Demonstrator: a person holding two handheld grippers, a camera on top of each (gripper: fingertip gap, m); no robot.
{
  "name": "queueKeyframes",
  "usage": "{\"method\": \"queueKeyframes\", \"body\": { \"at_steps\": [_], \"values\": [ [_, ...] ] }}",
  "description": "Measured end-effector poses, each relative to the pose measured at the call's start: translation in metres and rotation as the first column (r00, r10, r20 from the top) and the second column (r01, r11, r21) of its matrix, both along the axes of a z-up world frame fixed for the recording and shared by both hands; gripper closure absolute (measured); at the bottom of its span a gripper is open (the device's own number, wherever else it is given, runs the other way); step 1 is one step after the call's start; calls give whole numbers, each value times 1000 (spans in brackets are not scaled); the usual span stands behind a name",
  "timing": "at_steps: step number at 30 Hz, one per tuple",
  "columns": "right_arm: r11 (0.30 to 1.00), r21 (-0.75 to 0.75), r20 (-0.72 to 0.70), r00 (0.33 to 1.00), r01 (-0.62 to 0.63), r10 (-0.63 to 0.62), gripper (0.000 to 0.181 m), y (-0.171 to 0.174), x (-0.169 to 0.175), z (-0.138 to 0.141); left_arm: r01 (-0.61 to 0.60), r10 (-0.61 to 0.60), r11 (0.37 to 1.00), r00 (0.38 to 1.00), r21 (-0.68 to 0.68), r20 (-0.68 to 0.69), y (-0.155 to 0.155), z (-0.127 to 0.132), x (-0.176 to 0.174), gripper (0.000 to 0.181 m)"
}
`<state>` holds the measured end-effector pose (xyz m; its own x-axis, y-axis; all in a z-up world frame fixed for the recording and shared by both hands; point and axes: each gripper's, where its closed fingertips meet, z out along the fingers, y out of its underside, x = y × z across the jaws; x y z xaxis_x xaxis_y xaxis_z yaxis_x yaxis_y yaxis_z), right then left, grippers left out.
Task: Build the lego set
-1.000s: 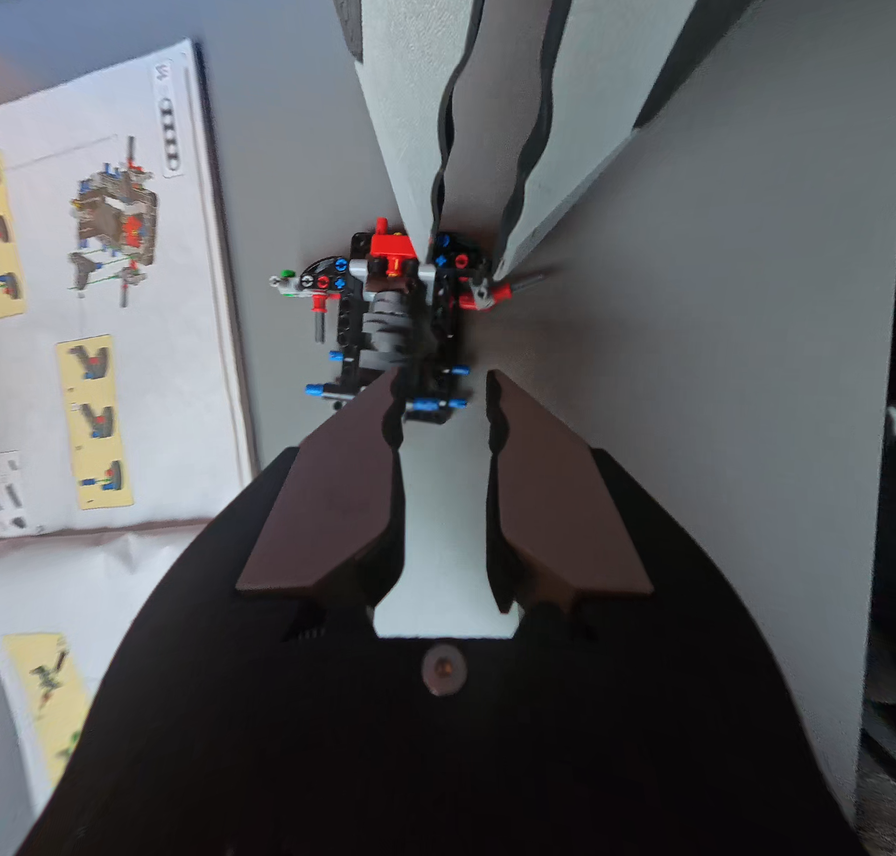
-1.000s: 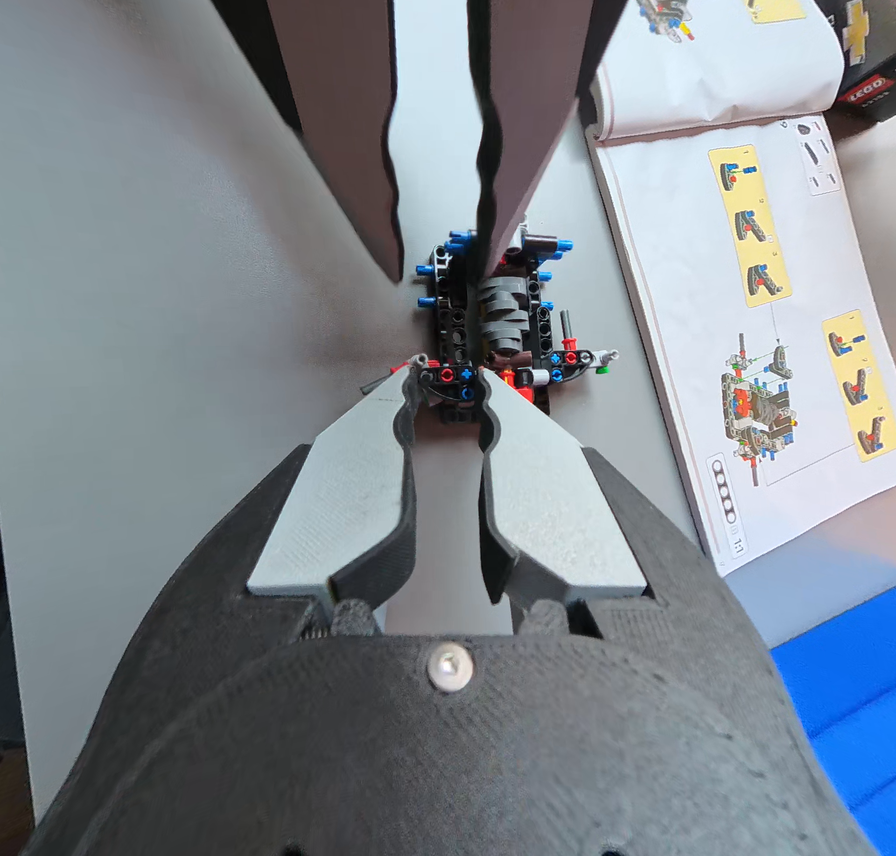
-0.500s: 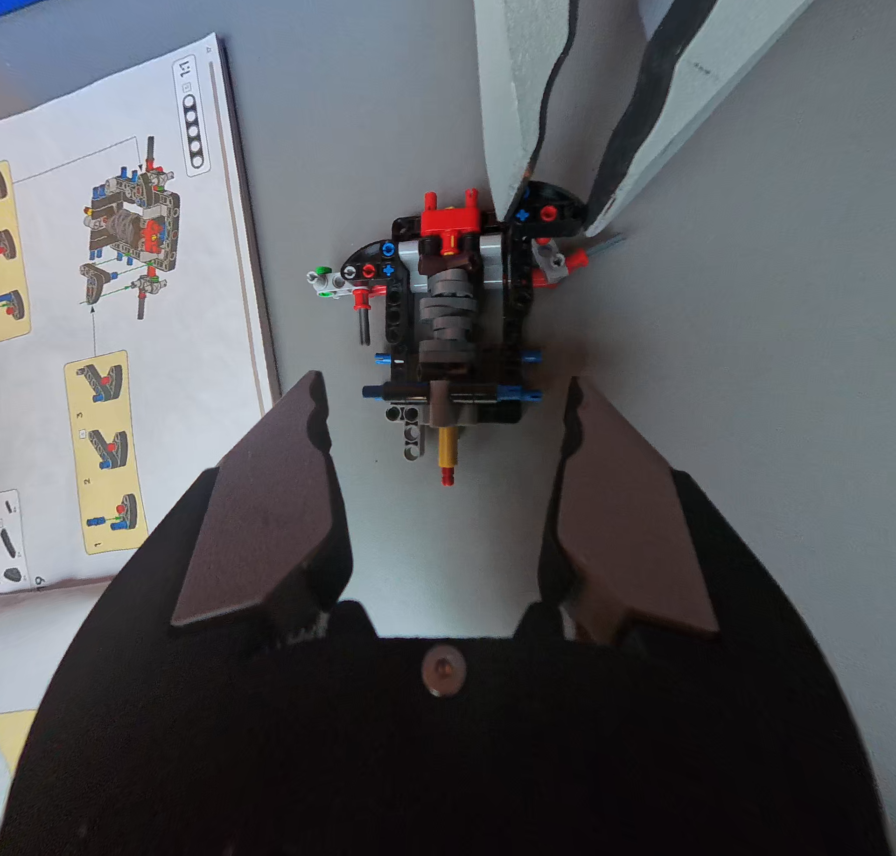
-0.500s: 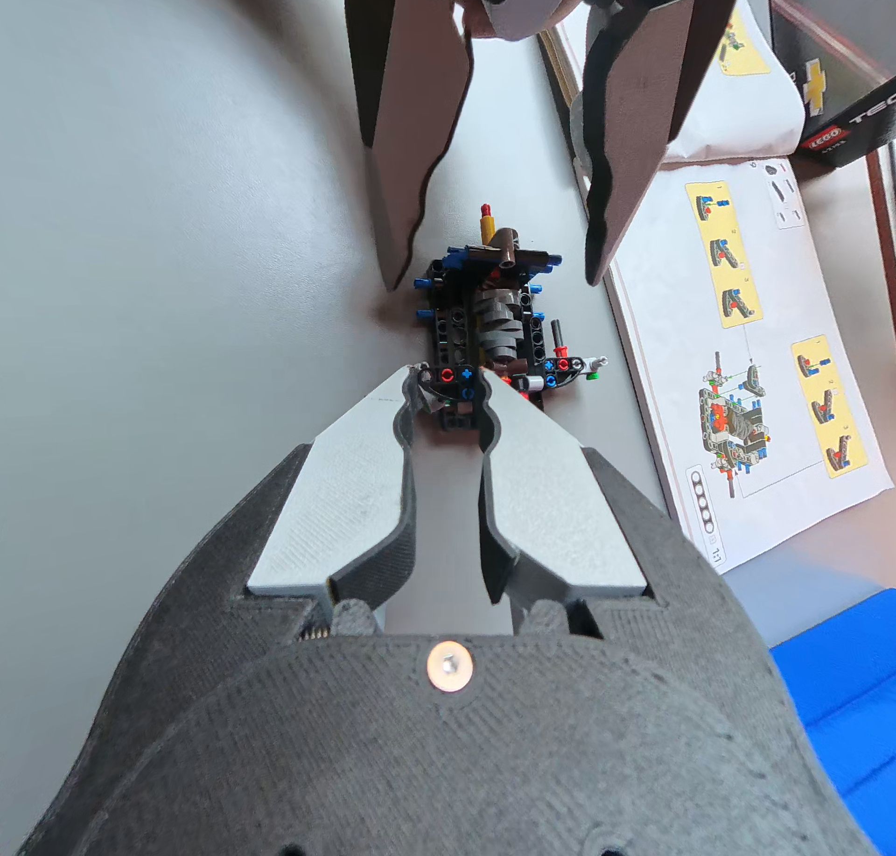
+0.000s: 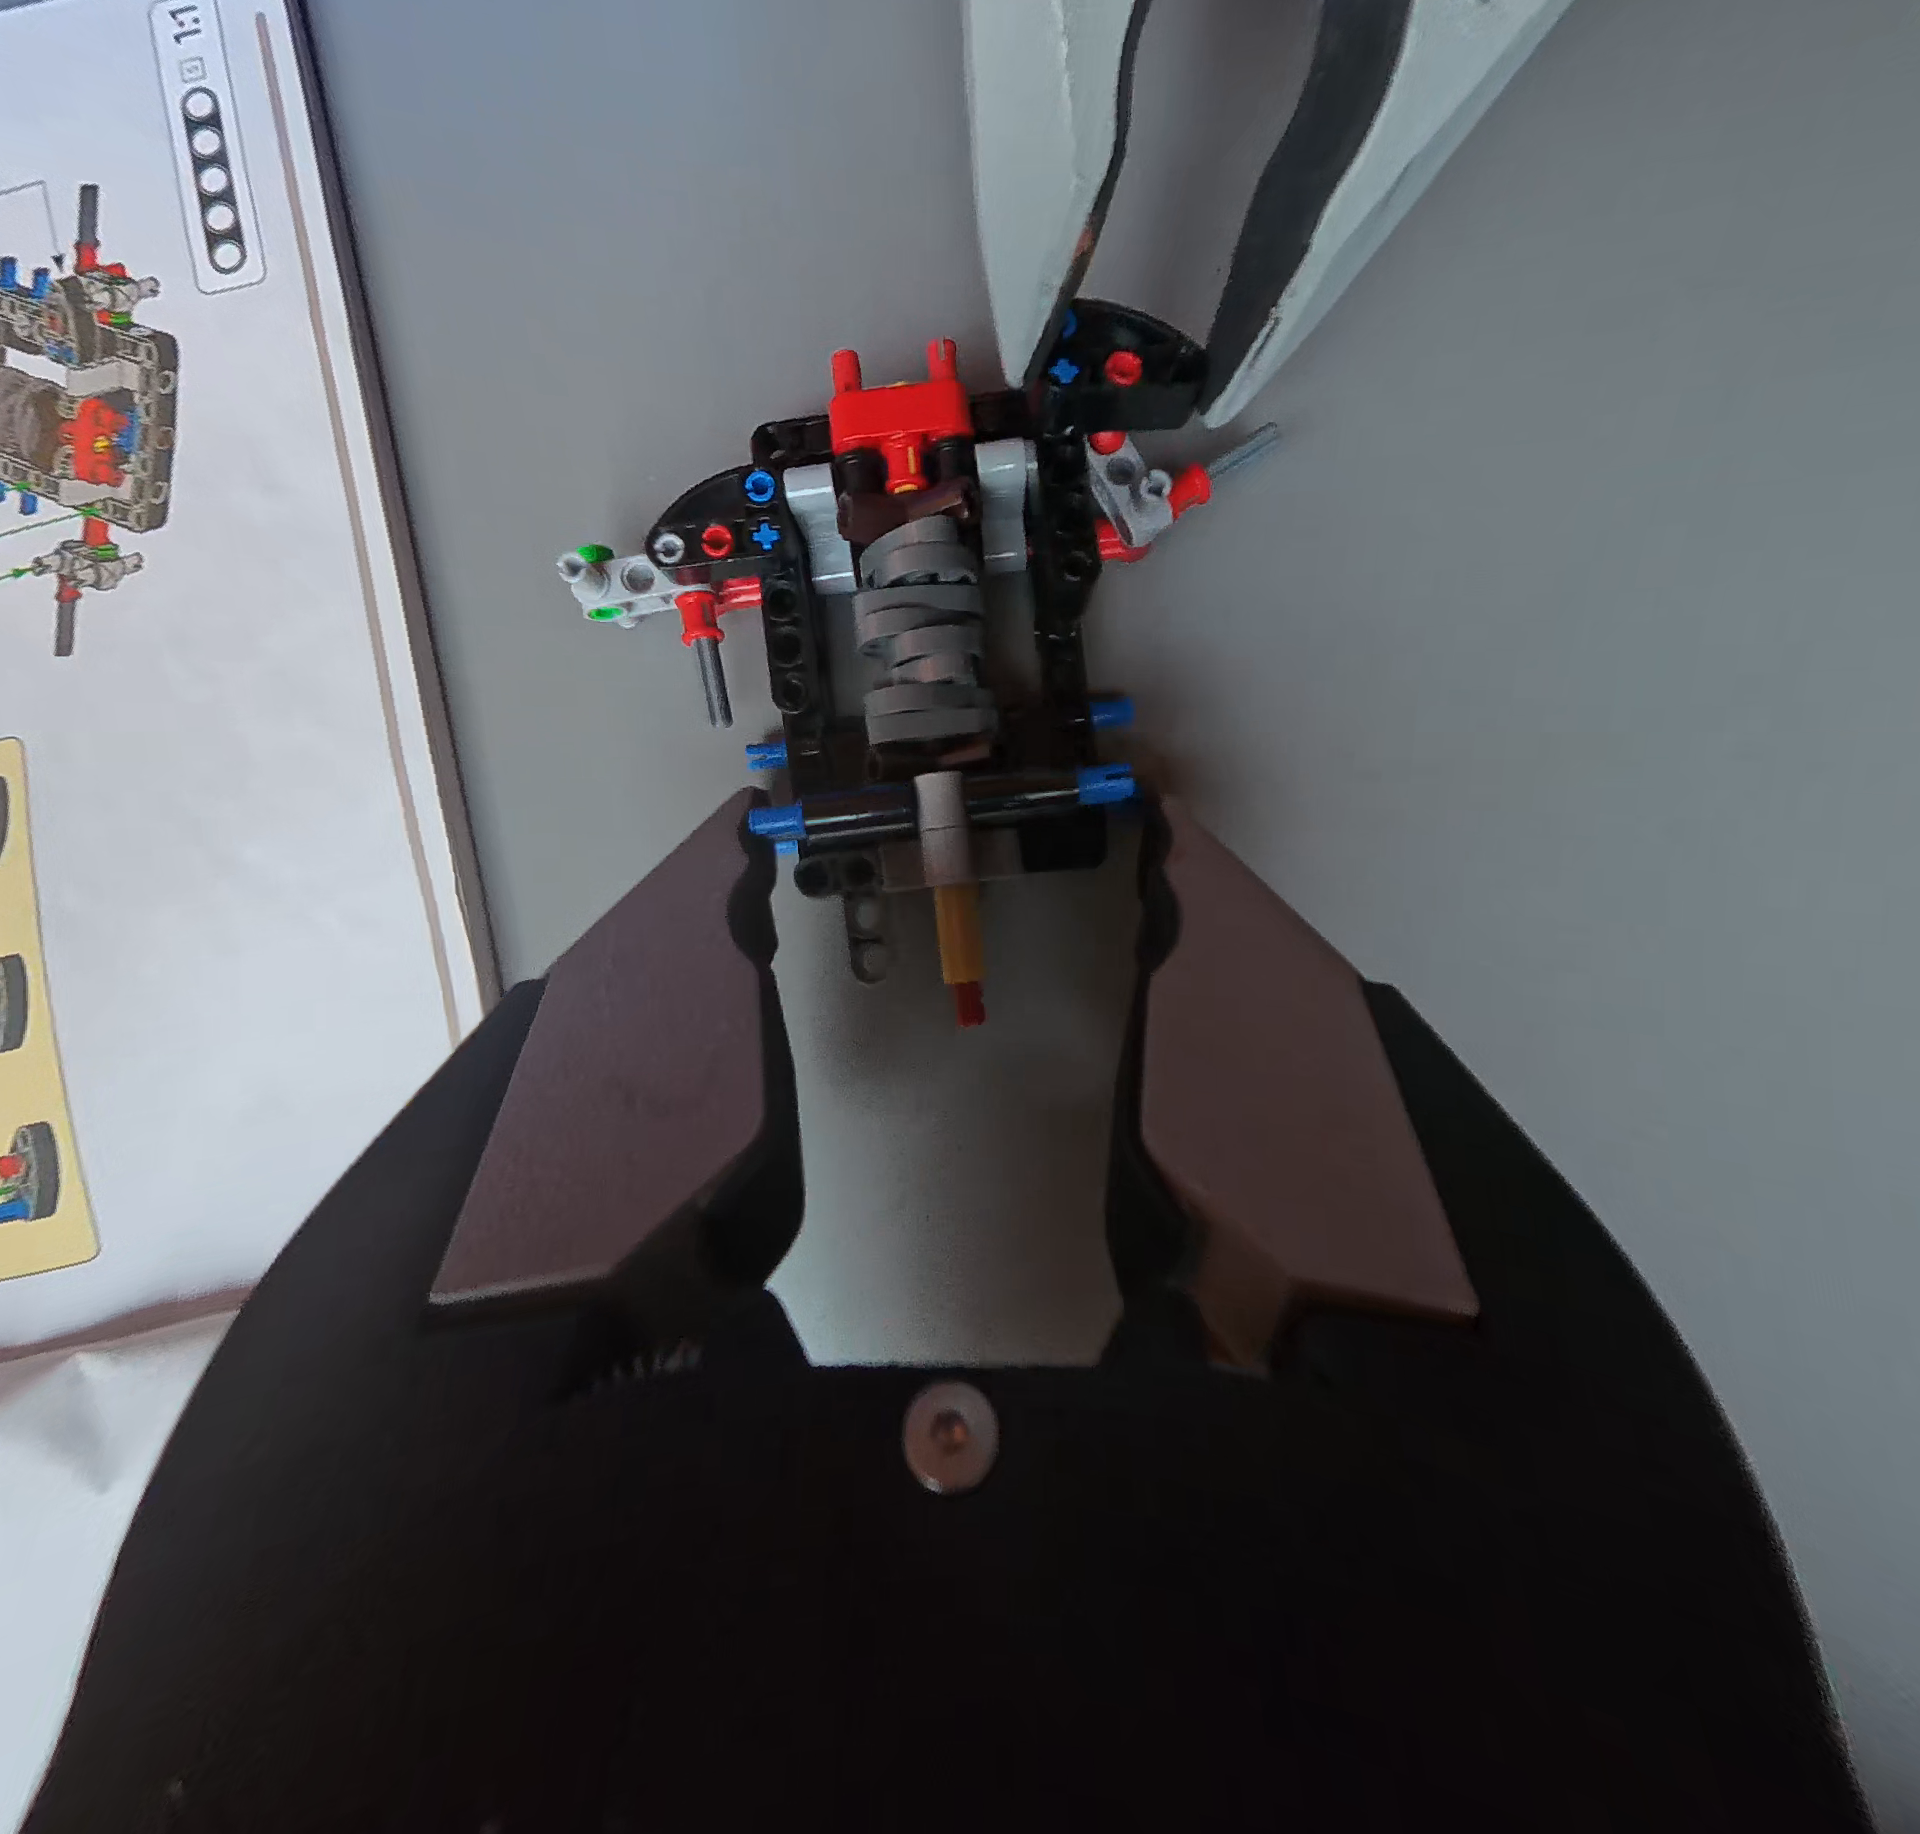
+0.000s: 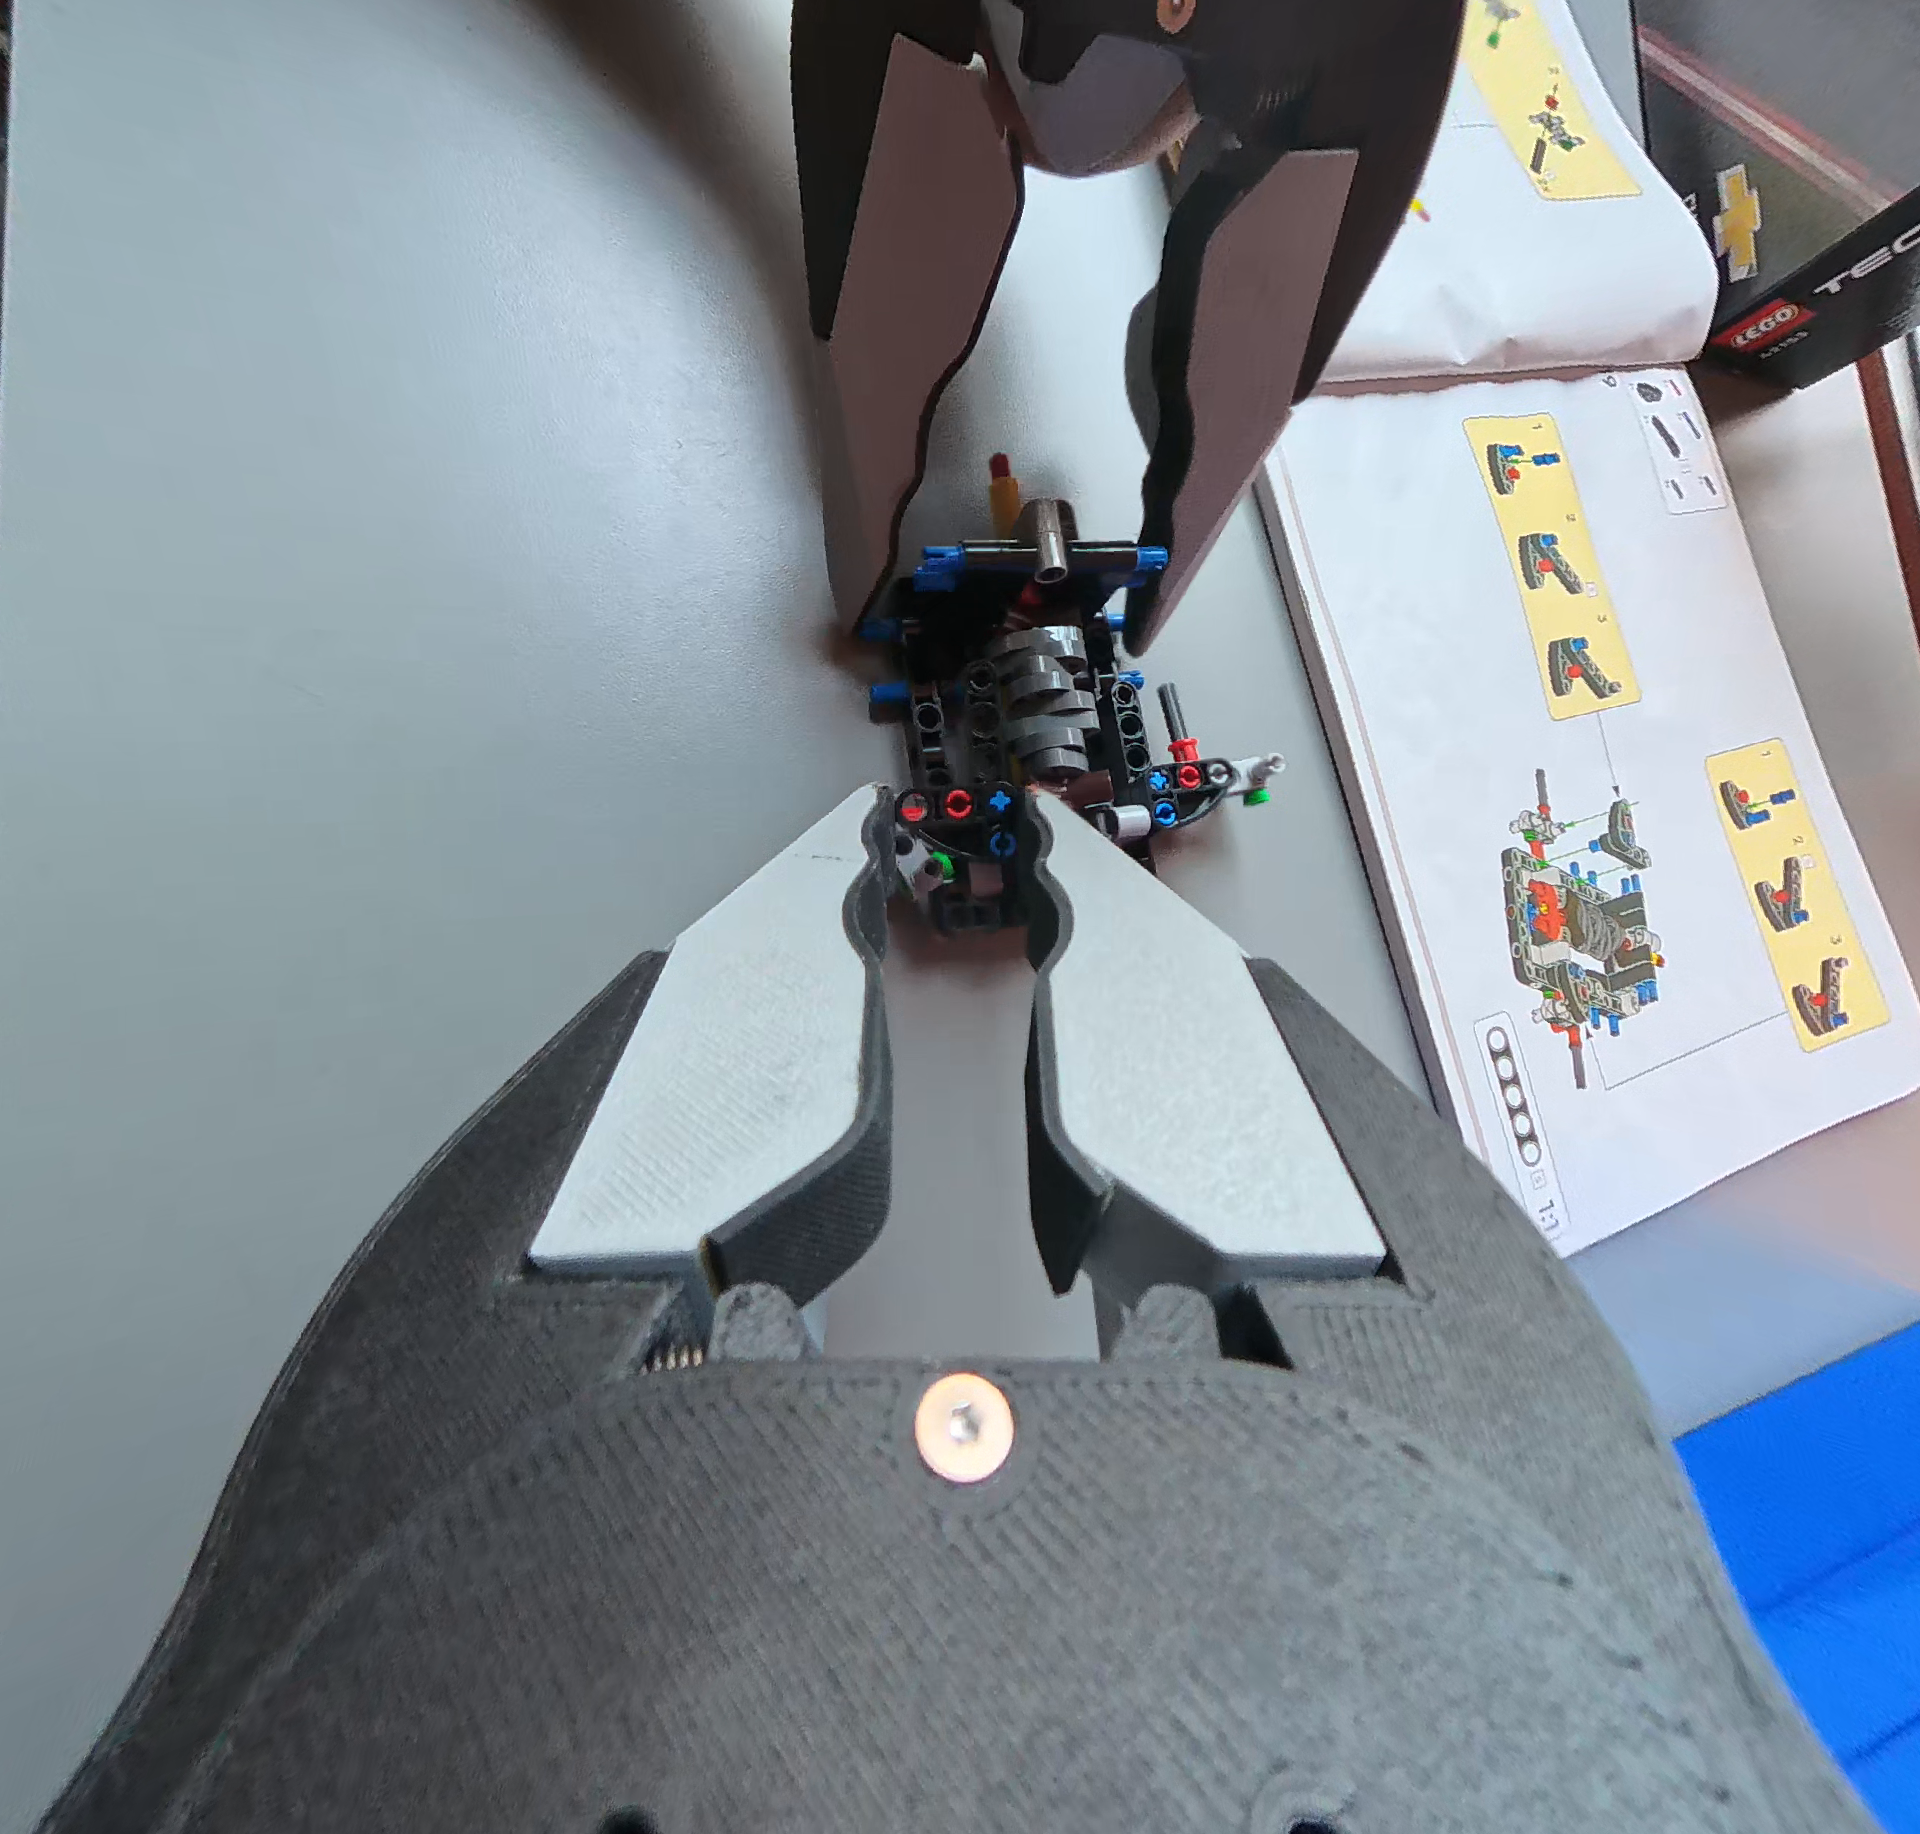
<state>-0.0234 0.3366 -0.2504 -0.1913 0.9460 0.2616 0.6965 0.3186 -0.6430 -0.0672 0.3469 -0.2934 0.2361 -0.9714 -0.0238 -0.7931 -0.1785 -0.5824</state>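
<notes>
Grey surface (image 5: pixel 1558 849) carries a small lego frame (image 5: pixel 925 631), black beams around a stack of dark grey discs, with a red block at one end and a yellow axle (image 5: pixel 954 937) poking out the other.

The left tool (image 5: pixel 951 828), with brown fingers (image 5: pixel 644 1036), straddles the axle end of the frame. Its tips sit at the blue pins on either side of a black cross axle, fairly wide apart; whether they actually press the pins I cannot tell. In the right wrist view the same brown tool (image 6: pixel 1003 589) comes down from above onto that far end.

The right tool (image 6: pixel 961 828), with pale grey fingers (image 6: pixel 727 1057), is closed narrowly on a black curved piece (image 6: pixel 961 823) at the frame's near corner, the piece studded with red and blue pins. In the left wrist view that curved piece (image 5: pixel 1127 371) sits pinched between the two grey tips.

A matching curved piece (image 5: pixel 717 527) sticks out at the opposite corner, with a small light grey connector beside it.

An open booklet (image 6: pixel 1558 745) lies beside the frame, just apart from it. A black box (image 6: pixel 1829 257) stands past the booklet, and a blue patch (image 6: pixel 1818 1472) shows at the surface's edge.
</notes>
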Motion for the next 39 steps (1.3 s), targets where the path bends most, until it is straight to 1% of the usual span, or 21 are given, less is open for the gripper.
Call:
{"method": "queueKeyframes", "body": {
  "at_steps": [2,8,14,19,24,29,31,33,36,39],
  "values": [
    [1000,-19,-25,1000,-14,14,162,-2,-1,3,4,-3,999,1000,-32,22,-2,-1,2,115],
    [996,-60,-62,996,-67,63,162,-6,-2,3,26,-25,999,999,-30,44,-2,-1,3,115],
    [993,-114,-31,999,-31,28,162,-5,-1,-12,39,-37,999,998,-28,54,-2,-1,4,115],
    [994,-106,-11,1000,-27,26,162,-3,1,-11,50,-48,998,997,-25,65,-3,-1,4,115],
    [987,-162,-5,1000,-14,13,162,-3,2,-11,49,-47,999,997,-24,68,-3,-1,5,116],
    [996,-89,71,997,10,-3,162,-2,6,-13,42,-41,999,997,-23,71,-3,-1,7,115],
    [999,-39,103,995,0,4,162,-2,8,-14,43,-41,999,996,-22,73,-3,-1,7,115],
    [1000,-24,125,992,-7,10,161,-2,7,-15,42,-41,999,996,-22,78,-4,-1,8,116],
    [1000,-16,135,991,-25,27,162,-4,5,-15,43,-41,999,996,-21,82,-4,-1,8,115],
    [999,-25,110,993,-41,43,162,-5,3,-15,44,-42,999,996,-21,84,-4,-1,9,116]
  ]
}}
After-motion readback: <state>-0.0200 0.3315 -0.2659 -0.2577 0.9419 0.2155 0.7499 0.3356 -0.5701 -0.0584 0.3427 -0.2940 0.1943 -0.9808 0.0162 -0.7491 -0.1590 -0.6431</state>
